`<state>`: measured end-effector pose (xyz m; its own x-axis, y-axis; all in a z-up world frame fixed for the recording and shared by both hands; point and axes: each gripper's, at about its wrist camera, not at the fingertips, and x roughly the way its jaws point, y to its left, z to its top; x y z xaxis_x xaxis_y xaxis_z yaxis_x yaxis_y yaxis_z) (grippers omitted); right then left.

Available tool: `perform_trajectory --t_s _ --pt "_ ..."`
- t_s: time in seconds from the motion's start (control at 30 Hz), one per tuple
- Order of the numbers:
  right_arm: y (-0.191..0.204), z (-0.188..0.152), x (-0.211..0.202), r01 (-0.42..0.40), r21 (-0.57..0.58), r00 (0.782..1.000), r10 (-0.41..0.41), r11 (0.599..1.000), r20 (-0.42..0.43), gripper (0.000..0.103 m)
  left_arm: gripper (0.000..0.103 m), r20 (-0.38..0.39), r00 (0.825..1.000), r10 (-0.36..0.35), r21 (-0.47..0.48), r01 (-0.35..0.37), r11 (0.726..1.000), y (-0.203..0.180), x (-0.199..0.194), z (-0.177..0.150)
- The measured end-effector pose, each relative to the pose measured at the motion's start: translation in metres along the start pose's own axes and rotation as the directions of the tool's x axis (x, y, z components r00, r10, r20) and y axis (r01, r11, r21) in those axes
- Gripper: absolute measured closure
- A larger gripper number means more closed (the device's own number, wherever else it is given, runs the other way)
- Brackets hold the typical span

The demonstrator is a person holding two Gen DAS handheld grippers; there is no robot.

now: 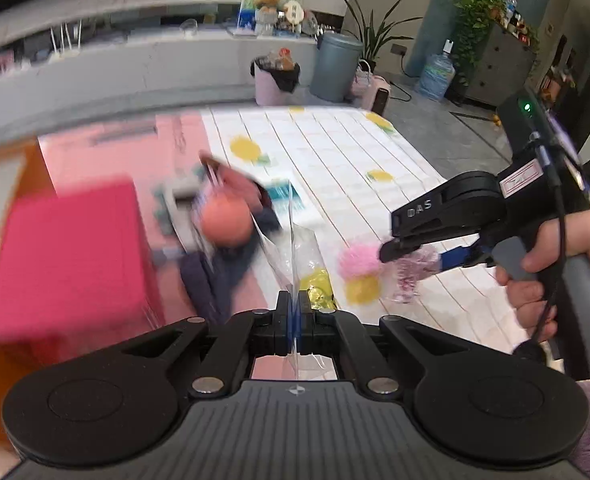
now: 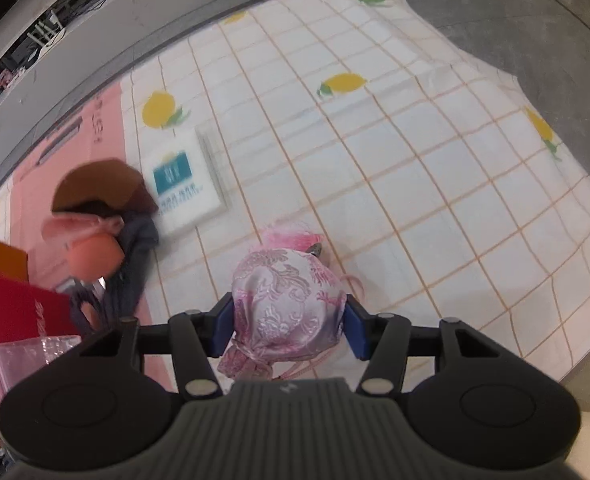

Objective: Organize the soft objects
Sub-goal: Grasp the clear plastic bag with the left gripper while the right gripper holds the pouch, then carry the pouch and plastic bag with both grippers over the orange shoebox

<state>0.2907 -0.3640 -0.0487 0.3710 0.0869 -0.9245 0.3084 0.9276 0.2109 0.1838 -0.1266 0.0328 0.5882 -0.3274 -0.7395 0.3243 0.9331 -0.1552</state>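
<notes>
Your left gripper (image 1: 294, 304) is clamped on a clear plastic bag (image 1: 299, 256). Your right gripper (image 1: 405, 254) holds a pink brocade pouch (image 1: 409, 276) above the checked cloth (image 1: 335, 152). Red box (image 1: 71, 256) left, blurred.

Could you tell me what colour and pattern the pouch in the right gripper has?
The pouch is shiny pink satin with a floral brocade; clearest in the right wrist view.

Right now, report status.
Left gripper shut on clear plastic bag. Right gripper shut on pink brocade pouch. Clothes pile nearby; not blocking.
</notes>
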Motion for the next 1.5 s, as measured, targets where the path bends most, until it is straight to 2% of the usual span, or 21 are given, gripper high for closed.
perform_trajectory --t_s 0.07,0.2,0.3,0.4,0.5,0.63,0.8,0.87,0.97,1.0,1.1,1.2,1.3,1.4,1.5 --pt "0.008 0.013 -0.008 0.005 0.018 1.000 -0.005 1.000 0.006 0.048 0.102 0.009 1.000 0.018 0.024 -0.018 1.000 0.003 -0.001 0.019" --pt "0.034 0.041 -0.027 0.024 0.047 0.999 -0.025 0.999 0.022 0.048 0.102 0.004 0.999 0.045 -0.006 -0.045 0.999 0.017 0.002 0.062" --pt "0.065 0.062 -0.047 0.060 0.030 0.995 -0.062 0.998 0.077 0.048 0.102 0.035 0.994 0.101 -0.009 -0.101 0.995 0.029 0.002 0.089" --pt "0.107 0.079 -0.068 0.118 -0.035 0.985 -0.112 0.992 0.132 0.048 0.102 0.037 0.982 0.183 -0.065 -0.181 0.981 0.055 0.005 0.114" --pt "0.156 0.087 -0.084 0.141 -0.109 0.974 -0.118 0.984 0.193 0.048 0.102 0.023 0.961 0.277 -0.118 -0.272 0.955 0.087 0.002 0.125" --pt "0.213 0.093 -0.096 -0.026 -0.110 0.983 0.045 0.994 0.180 0.048 0.102 -0.024 0.926 0.378 -0.168 -0.376 0.911 0.138 -0.015 0.131" --pt "0.303 0.076 -0.104 -0.150 -0.219 0.969 0.188 0.964 0.160 0.048 0.102 -0.046 0.879 0.474 -0.204 -0.473 0.857 0.190 -0.047 0.118" --pt "0.335 0.060 -0.102 -0.223 -0.240 0.958 0.258 0.945 0.127 0.048 0.102 -0.048 0.871 0.489 -0.215 -0.487 0.846 0.205 -0.060 0.108" --pt "0.377 0.033 -0.097 -0.366 -0.267 0.920 0.390 0.891 0.040 0.048 0.102 -0.065 0.863 0.501 -0.221 -0.503 0.836 0.222 -0.073 0.089" --pt "0.389 0.023 -0.095 -0.385 -0.285 0.914 0.406 0.878 0.017 0.048 0.102 -0.070 0.861 0.503 -0.223 -0.505 0.834 0.226 -0.075 0.082" --pt "0.420 -0.006 -0.082 -0.361 -0.377 0.925 0.380 0.853 -0.024 0.048 0.102 -0.076 0.852 0.518 -0.207 -0.521 0.828 0.234 -0.075 0.071" --pt "0.435 -0.026 -0.061 -0.357 -0.414 0.930 0.362 0.837 -0.070 0.048 0.102 -0.096 0.855 0.510 -0.211 -0.518 0.829 0.245 -0.070 0.060" --pt "0.438 -0.035 -0.035 -0.317 -0.429 0.947 0.309 0.846 -0.090 0.048 0.102 -0.112 0.865 0.489 -0.216 -0.502 0.837 0.255 -0.066 0.046" --pt "0.434 -0.037 -0.011 -0.266 -0.462 0.963 0.256 0.846 -0.084 0.048 0.102 -0.121 0.899 0.421 -0.211 -0.438 0.874 0.262 -0.052 0.038" --pt "0.432 -0.040 0.012 -0.181 -0.490 0.983 0.167 0.853 -0.072 0.048 0.102 -0.106 0.915 0.388 -0.195 -0.402 0.895 0.266 -0.041 0.033"
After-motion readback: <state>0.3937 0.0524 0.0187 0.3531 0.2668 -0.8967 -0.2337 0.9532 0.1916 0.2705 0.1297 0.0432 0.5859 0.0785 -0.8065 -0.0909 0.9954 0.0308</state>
